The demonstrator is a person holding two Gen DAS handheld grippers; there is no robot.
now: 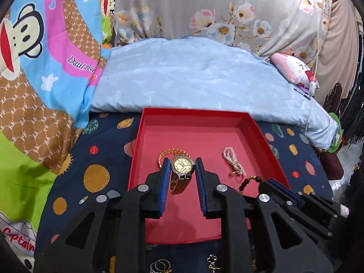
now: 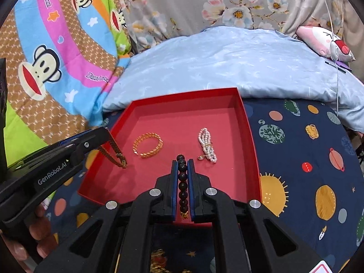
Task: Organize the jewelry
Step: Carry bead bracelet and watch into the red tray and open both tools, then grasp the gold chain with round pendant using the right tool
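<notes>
Your left gripper (image 1: 182, 169) gripped the watch (image 1: 181, 173) over the red tray (image 1: 268, 150), its strap end touching the floor. Your right gripper (image 2: 182, 170) was clamped on the dark bead bracelet (image 2: 182, 183) above the tray's near edge, beside the pearl strand (image 2: 206, 145).

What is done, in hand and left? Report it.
Done: gold bracelet and pearl strand lie in the red box. In hand: left gripper holds the watch, right gripper the dark bead bracelet, both over the box. Left: rings and a flower charm outside on the bedspread.

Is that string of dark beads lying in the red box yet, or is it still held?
Held. The right gripper is shut on the dark bead bracelet, pinched between its blue pads above the red box.
</notes>
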